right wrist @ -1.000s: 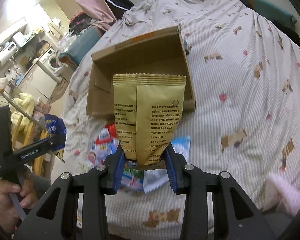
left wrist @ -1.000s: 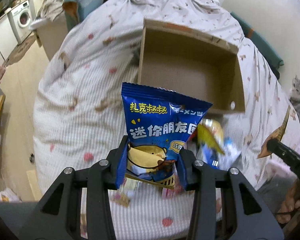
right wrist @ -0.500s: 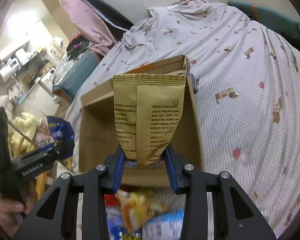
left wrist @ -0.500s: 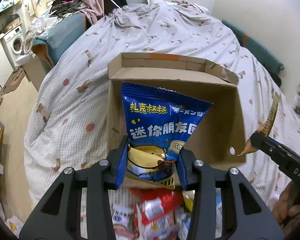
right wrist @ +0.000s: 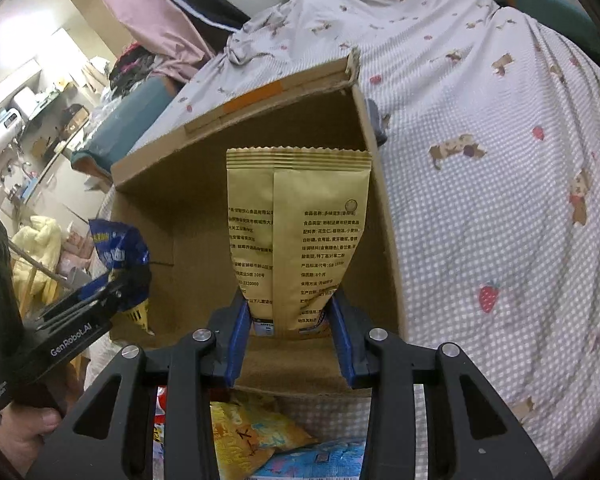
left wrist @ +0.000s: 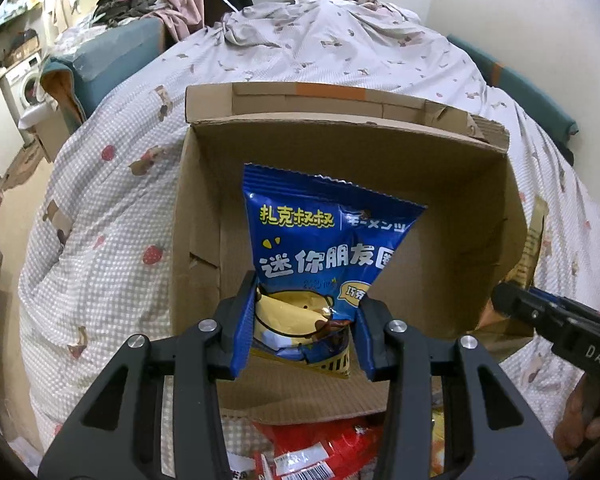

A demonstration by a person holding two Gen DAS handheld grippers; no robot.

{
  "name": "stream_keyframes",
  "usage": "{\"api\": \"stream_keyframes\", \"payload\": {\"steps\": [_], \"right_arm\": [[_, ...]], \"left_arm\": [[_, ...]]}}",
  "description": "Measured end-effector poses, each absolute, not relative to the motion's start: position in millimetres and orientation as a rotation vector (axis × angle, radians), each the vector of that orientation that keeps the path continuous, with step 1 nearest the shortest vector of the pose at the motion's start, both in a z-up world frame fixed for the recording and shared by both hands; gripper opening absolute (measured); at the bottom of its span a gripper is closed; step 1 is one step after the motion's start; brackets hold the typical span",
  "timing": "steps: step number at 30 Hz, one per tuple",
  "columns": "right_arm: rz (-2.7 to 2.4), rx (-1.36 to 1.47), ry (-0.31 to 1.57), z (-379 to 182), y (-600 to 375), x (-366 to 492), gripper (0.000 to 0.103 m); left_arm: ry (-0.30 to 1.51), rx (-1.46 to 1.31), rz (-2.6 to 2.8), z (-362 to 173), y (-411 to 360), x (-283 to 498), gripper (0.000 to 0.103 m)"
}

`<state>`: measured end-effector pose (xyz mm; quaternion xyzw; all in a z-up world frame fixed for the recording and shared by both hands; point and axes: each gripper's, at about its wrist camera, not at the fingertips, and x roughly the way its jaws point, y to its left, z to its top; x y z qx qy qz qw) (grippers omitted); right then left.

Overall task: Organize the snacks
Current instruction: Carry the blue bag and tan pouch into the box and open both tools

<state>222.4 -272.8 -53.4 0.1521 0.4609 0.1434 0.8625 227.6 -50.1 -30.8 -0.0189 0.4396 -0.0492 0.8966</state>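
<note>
My left gripper (left wrist: 302,334) is shut on a blue snack bag (left wrist: 320,248) with yellow and white lettering, held over the open cardboard box (left wrist: 476,208). My right gripper (right wrist: 290,336) is shut on a tan kraft snack bag (right wrist: 300,224), its printed back facing the camera, over the right side of the same box (right wrist: 188,184). In the right wrist view the left gripper (right wrist: 128,280) with the blue bag (right wrist: 116,246) shows at the left. The right gripper's tip (left wrist: 512,300) and the tan bag's edge (left wrist: 534,240) show at the right of the left wrist view.
The box sits on a bed with a checked quilt (left wrist: 100,220). Loose snack packets lie in front of the box: a red one (left wrist: 320,448), a yellow one (right wrist: 244,432) and a light blue one (right wrist: 320,460). A washing machine (left wrist: 24,80) stands far left. A hand (right wrist: 24,432) holds the left gripper.
Both grippers moved forward and down from above the snack pile to over the box's opening, each still holding its bag. The box now fills both views.
</note>
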Motion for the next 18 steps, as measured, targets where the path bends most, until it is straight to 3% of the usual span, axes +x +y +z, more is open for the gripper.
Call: {"api": "stream_keyframes", "payload": {"steps": [18], "right_arm": [[0.296, 0.269, 1.063, -73.6, -254.8, 219.8, 0.040]], "left_arm": [[0.937, -0.002, -0.106, -40.6, -57.7, 227.5, 0.039]]}}
